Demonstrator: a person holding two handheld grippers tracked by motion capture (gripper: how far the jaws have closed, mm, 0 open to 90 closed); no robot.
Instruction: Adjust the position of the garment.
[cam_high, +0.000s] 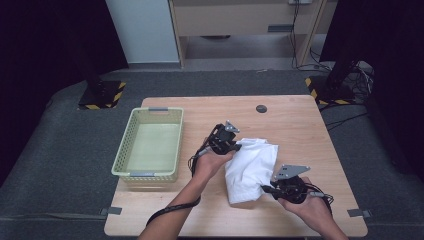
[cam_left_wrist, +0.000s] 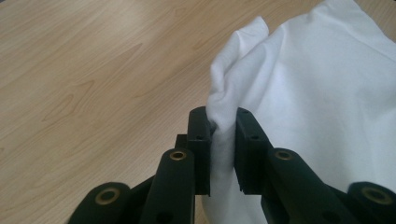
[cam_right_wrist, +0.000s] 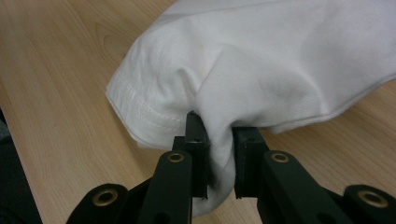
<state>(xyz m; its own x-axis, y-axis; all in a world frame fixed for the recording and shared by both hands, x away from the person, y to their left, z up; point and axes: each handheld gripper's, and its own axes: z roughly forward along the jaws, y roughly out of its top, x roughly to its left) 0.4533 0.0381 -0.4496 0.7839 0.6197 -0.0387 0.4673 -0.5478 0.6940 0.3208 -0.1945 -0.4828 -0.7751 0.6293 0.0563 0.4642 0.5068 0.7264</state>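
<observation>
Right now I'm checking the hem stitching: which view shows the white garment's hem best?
The right gripper view: the white garment's stitched hem sits close and sharp beside the right claw. The left gripper view shows plain folds pinched in the left claw. The high view shows the whole bundle, too small for stitches.

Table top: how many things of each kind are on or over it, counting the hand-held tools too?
Tools: 2, left tool and right tool, each shut on the cloth
White cloth: 1
Pale green basket: 1
Small dark round disc: 1
Total: 5
</observation>
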